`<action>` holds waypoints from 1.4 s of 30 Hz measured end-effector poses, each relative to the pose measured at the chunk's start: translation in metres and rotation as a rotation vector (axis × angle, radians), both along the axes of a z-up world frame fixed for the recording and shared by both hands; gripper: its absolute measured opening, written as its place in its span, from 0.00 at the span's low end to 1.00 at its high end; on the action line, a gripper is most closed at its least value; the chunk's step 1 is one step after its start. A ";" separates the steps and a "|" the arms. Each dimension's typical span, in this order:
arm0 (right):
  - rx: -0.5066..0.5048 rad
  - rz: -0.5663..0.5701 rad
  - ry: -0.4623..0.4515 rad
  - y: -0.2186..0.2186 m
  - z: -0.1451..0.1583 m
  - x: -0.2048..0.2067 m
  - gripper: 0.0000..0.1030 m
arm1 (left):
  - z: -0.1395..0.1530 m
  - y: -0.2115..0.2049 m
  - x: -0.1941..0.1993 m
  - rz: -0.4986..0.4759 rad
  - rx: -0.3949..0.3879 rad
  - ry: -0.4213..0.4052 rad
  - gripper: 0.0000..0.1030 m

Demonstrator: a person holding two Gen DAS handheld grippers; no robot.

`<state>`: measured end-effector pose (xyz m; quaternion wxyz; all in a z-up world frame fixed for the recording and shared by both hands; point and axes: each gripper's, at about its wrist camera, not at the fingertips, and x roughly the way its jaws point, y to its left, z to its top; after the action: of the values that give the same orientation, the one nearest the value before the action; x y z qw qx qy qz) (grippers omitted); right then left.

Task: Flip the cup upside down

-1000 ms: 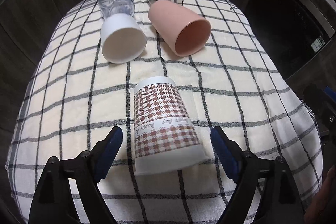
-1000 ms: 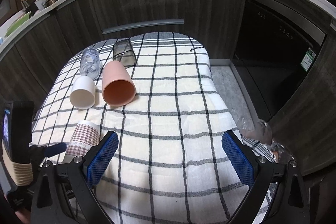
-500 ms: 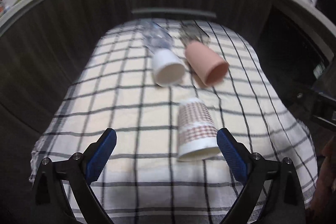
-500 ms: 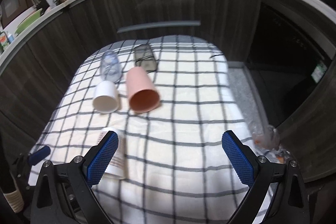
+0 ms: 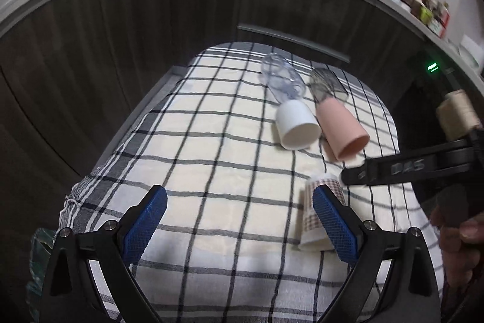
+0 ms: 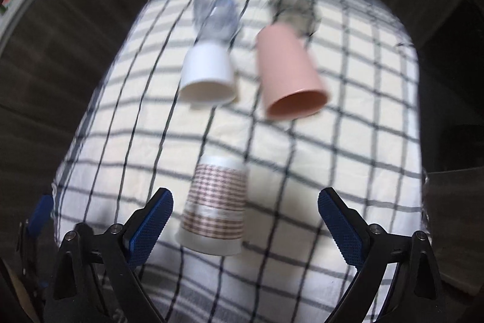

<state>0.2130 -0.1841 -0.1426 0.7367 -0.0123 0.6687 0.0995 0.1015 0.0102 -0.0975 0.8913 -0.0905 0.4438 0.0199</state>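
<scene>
checked paper cup [image 6: 215,203] sits on the plaid tablecloth [image 6: 348,141] with its wide white rim down and its narrower base up, between the two blue pads of the right gripper [image 6: 245,224], nearer the left pad and touching neither. going left to right in the right wrist view: the left gripper's blue fingertip [image 6: 42,209] shows at the cloth's left edge, then the right gripper's left pad, the cup, and the right pad, the jaws spread wide with nothing held. behind the cup, a white cup [image 6: 208,74] lies on its side, mouth toward the camera, with a clear glass [image 6: 215,9] just behind it; to their right a pink cup [image 6: 289,77] lies on its side with a dark glass [image 6: 292,0] behind it. this view is blurred. in the left wrist view the left gripper [image 5: 239,221] is also spread apart and empty over bare cloth, its right pad overlapping the checked cup [image 5: 311,220], and the right gripper's black body [image 5: 417,165] reaches in from the right edge.
</scene>
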 end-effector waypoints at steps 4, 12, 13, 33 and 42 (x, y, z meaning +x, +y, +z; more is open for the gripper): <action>-0.053 0.055 0.127 0.024 -0.023 0.014 0.89 | -0.006 0.019 0.004 0.045 -0.040 0.009 0.95; -0.128 0.052 0.315 0.044 -0.067 0.030 0.86 | -0.023 0.044 0.015 0.115 -0.107 0.037 0.95; -0.133 0.050 0.331 0.045 -0.071 0.031 0.86 | -0.024 0.046 0.016 0.118 -0.113 0.040 0.95; -0.113 0.008 0.308 0.025 -0.052 0.019 0.58 | -0.038 0.045 0.022 0.112 -0.119 0.067 0.95; -0.055 -0.080 -0.292 -0.007 0.042 -0.006 0.58 | -0.049 0.039 0.024 0.103 -0.088 0.078 0.95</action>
<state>0.2069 -0.1913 -0.1008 0.8290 -0.0202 0.5568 0.0487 0.1253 0.0497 -0.1461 0.8663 -0.1515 0.4733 0.0494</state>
